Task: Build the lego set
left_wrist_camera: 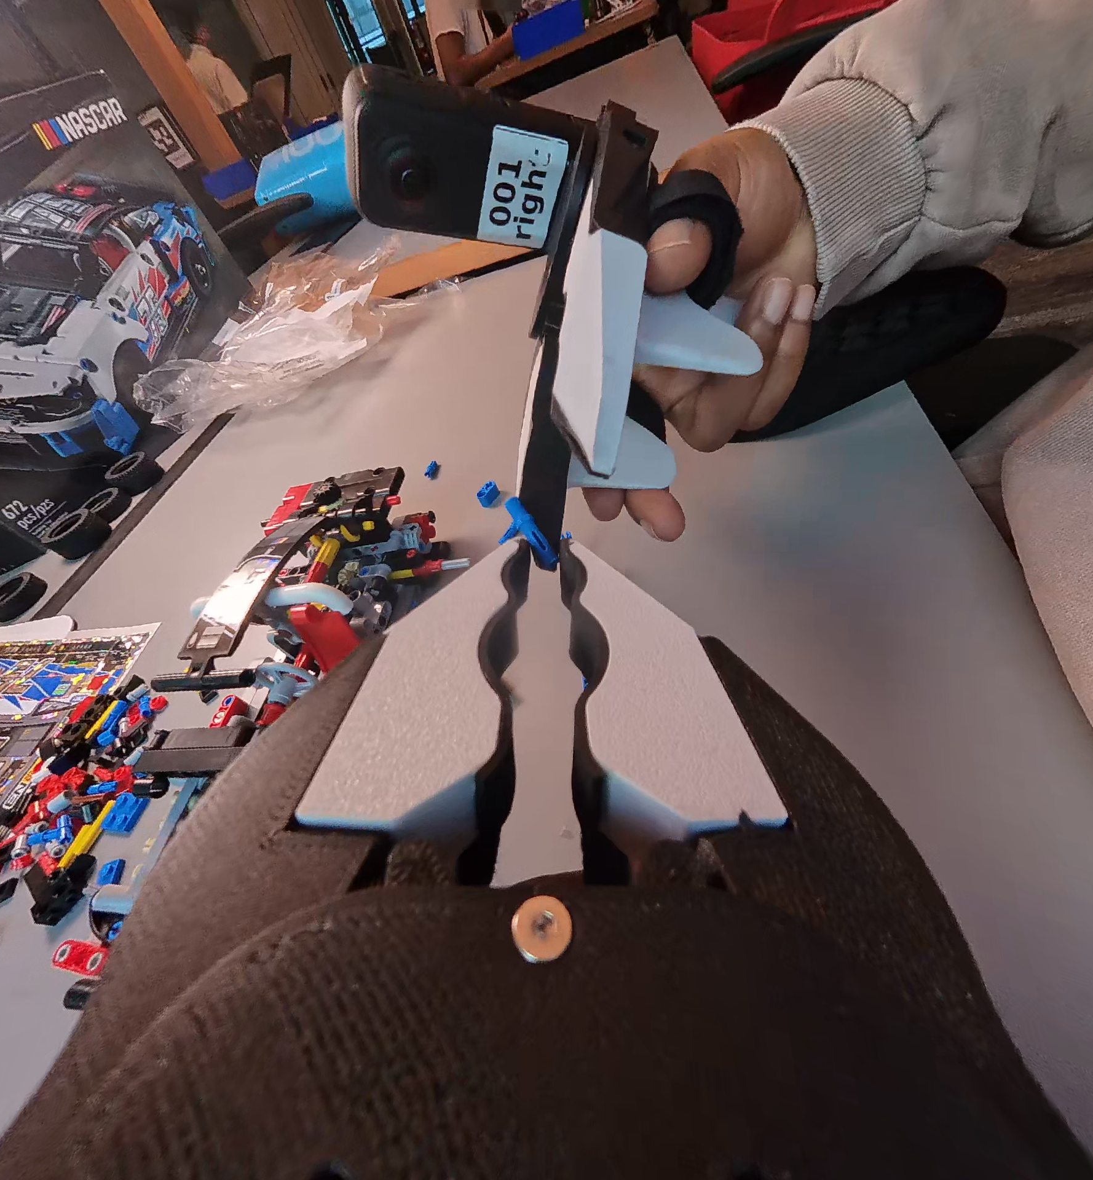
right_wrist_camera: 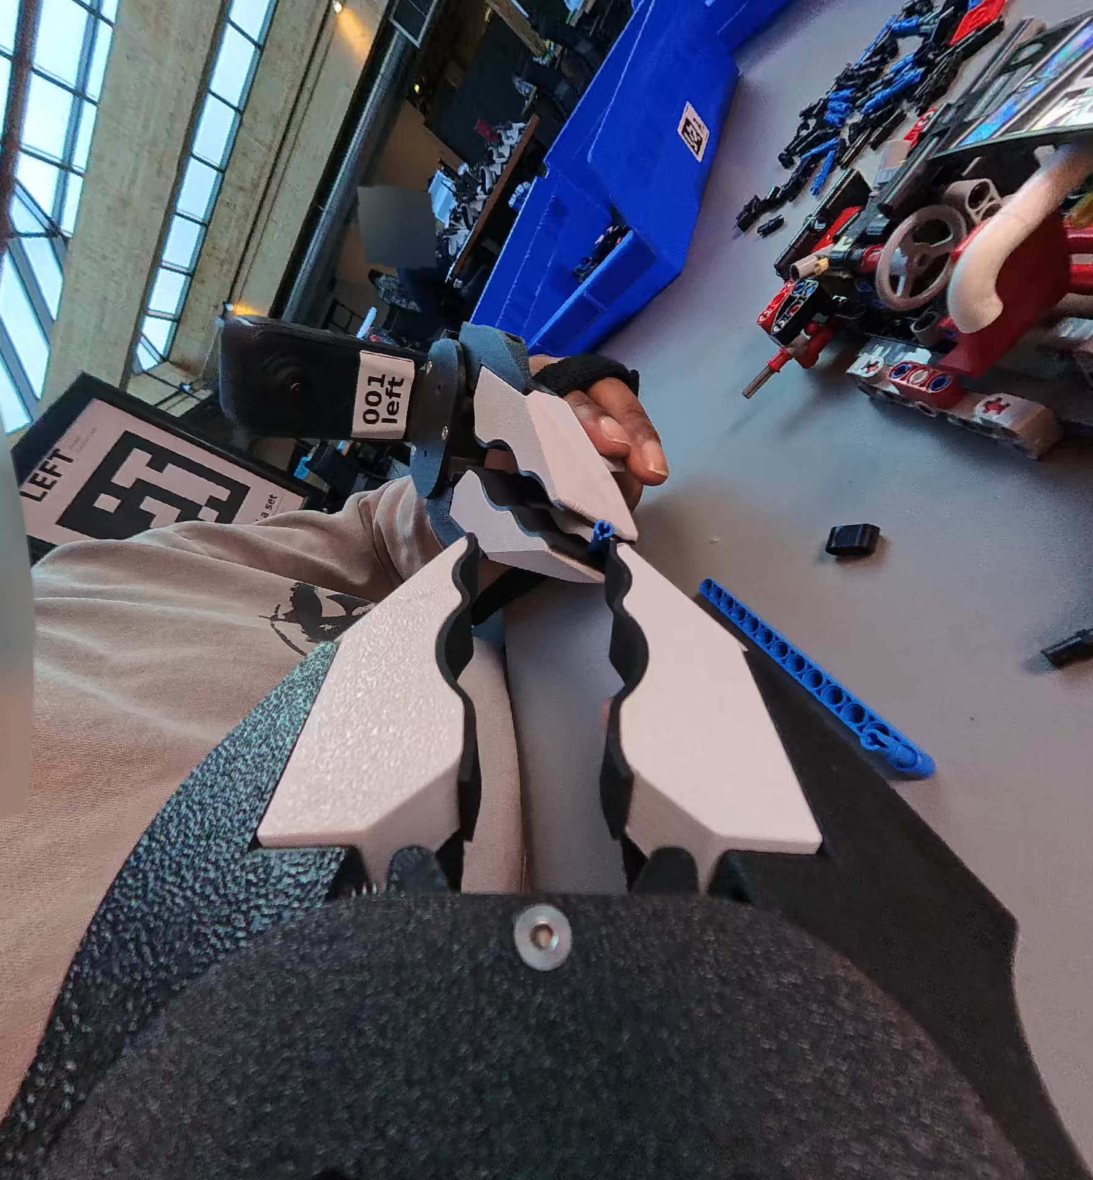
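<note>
Left wrist view: both grippers meeting tip to tip over the grey table (left_wrist_camera: pixel 818 606), fiddling with one tiny blue lego pin (left_wrist_camera: pixel 534 533).

Left gripper (left_wrist_camera: pixel 541 549) has its tips nearly together and looks to be pinching the pin. Right gripper (right_wrist_camera: pixel 541 543) is spread apart in its own view, with one fingertip (right_wrist_camera: pixel 617 555) right against the pin's end. Half-built car chassis (left_wrist_camera: pixel 333 574) sits off to the side next to a loose parts pile (left_wrist_camera: pixel 65 798), and a long blue beam (right_wrist_camera: pixel 812 677) lies flat on the table beside the right gripper.
</note>
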Motion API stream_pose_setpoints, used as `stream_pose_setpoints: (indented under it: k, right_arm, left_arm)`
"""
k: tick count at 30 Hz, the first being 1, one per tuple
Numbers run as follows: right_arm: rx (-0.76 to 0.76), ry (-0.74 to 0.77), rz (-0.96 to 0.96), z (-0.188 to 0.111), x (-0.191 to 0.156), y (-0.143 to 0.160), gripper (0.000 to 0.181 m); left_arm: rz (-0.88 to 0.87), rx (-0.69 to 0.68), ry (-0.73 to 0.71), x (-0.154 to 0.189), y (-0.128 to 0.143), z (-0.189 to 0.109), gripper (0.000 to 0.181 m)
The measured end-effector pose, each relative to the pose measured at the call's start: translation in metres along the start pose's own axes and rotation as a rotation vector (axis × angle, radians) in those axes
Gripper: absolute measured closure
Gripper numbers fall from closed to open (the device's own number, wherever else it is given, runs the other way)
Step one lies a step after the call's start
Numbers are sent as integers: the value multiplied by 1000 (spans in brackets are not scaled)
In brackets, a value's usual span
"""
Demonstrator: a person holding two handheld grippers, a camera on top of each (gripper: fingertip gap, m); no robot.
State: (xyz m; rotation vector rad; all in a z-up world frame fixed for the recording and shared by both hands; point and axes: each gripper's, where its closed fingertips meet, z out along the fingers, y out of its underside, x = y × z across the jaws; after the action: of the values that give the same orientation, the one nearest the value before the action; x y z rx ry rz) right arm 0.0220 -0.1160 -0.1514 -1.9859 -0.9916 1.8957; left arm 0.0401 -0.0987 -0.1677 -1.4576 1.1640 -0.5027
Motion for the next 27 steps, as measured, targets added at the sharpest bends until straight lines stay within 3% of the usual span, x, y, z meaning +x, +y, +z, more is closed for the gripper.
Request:
stream_pose_setpoints:
  k: [11, 16, 24, 27]
  right_arm:
    - [84, -73, -20, -7, -11, -8, 136]
    - [60, -28, -142, -10, -12, -3, 135]
    - [-41, 245, -433, -23, 16, -2, 149]
    - [-145, 482, -602, -38, 45, -7, 181]
  left_arm:
    - [-171, 76, 39, -5, -7, -3, 176]
    - [-269, 107, 97, -2, -10, -4, 180]
    - [-311, 24, -12, -25, 8, -7, 181]
    - [-315, -52, -60, -33, 22, -6, 181]
